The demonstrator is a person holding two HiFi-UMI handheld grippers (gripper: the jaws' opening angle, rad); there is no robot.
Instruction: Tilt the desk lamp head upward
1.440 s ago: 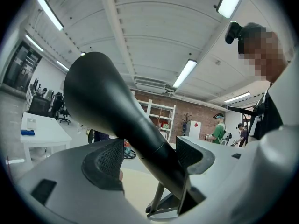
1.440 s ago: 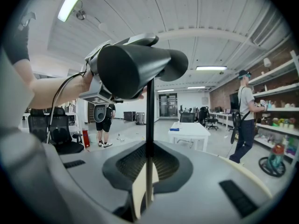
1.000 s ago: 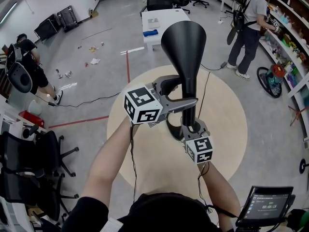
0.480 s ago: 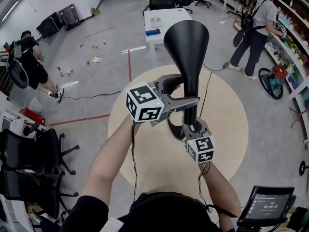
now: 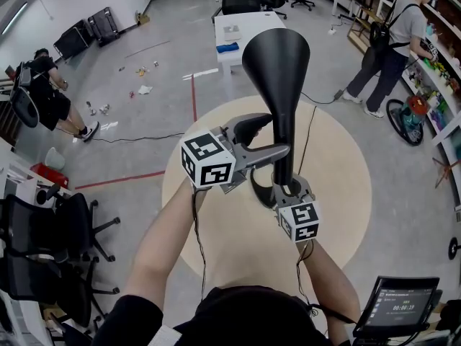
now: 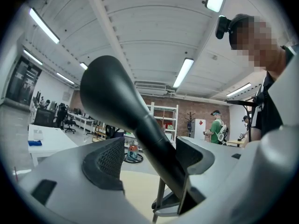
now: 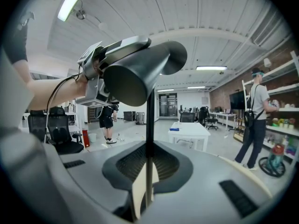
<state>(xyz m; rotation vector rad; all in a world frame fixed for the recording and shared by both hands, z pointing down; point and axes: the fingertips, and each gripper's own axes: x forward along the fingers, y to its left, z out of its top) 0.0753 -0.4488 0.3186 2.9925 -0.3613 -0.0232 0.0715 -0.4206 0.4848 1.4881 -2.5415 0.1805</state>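
The black lamp head stands over the round wooden surface, its mouth turned upward. The left gripper straddles its neck, jaws partly apart, the neck against one jaw only. Below, the right gripper has its jaws clamped on the thin stem.

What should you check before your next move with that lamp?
1. Right gripper shut on the lamp pole: ok.
2. Left gripper clamped on the lamp neck: not ok. The neck leans on one pad, and a gap shows at the other.
3. Lamp head tilted upward: ok, its mouth faces up.
4. Lamp base flat on the round table: cannot tell, mostly hidden by the grippers.
5. People away from the lamp: ok, they stand off on the floor.
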